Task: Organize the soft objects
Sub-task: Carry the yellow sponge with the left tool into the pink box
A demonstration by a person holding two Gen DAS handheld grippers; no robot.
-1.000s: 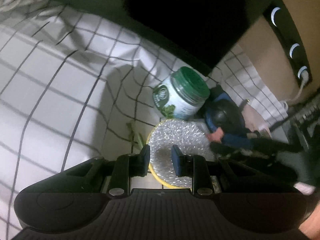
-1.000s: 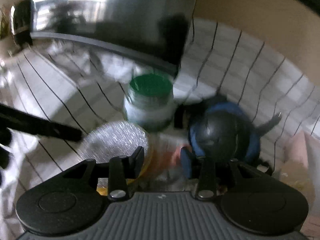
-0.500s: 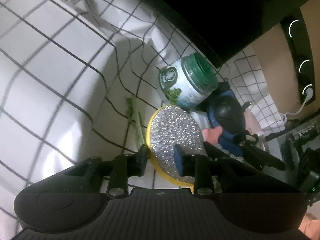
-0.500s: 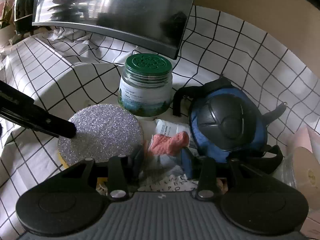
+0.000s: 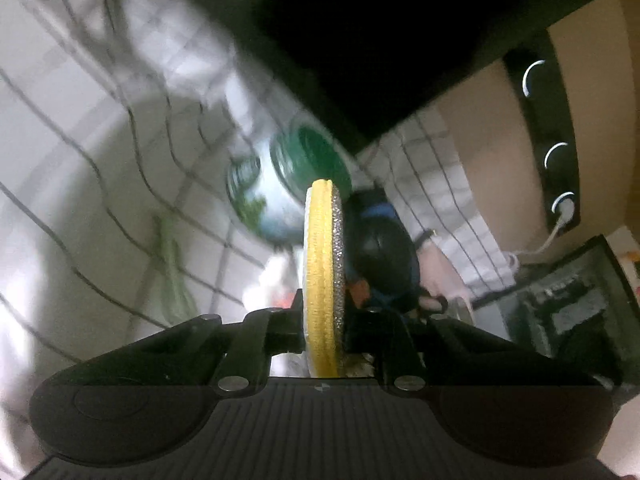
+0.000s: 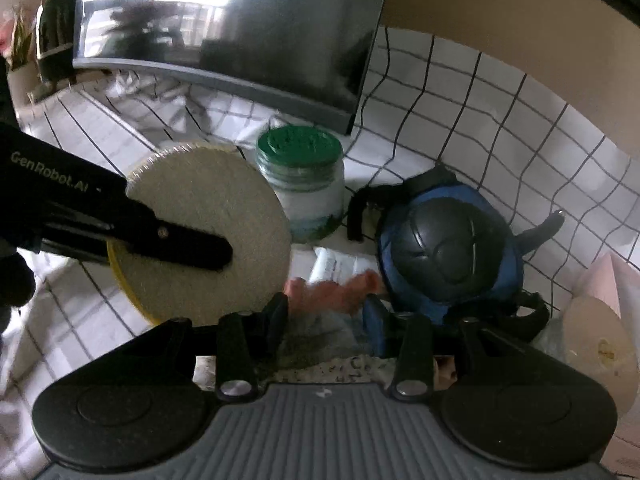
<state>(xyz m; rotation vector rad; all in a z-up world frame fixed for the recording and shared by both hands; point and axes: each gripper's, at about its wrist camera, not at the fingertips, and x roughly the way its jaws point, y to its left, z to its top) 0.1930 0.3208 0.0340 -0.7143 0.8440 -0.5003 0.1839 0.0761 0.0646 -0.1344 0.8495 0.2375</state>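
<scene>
My left gripper (image 5: 322,320) is shut on a round yellow sponge pad (image 5: 320,264) with a silver glitter face, held edge-on and lifted off the checked cloth. In the right wrist view the pad (image 6: 208,232) shows its pale felt side, with the left gripper's finger (image 6: 192,246) across it. My right gripper (image 6: 326,322) is open, its fingers on either side of a small orange-pink soft item (image 6: 332,290) that lies on the cloth in front of it.
A green-lidded glass jar (image 6: 300,184) stands behind the pad. A blue and dark grey padded object with straps (image 6: 448,252) lies to the right. A dark monitor (image 6: 240,20) stands at the back. A pale roll (image 6: 596,336) sits at far right. A white checked cloth (image 6: 460,92) covers the table.
My left gripper has closed on the round pad and lifted it, turning it from lying flat to standing on edge. My right gripper has stayed open near the orange-pink item.
</scene>
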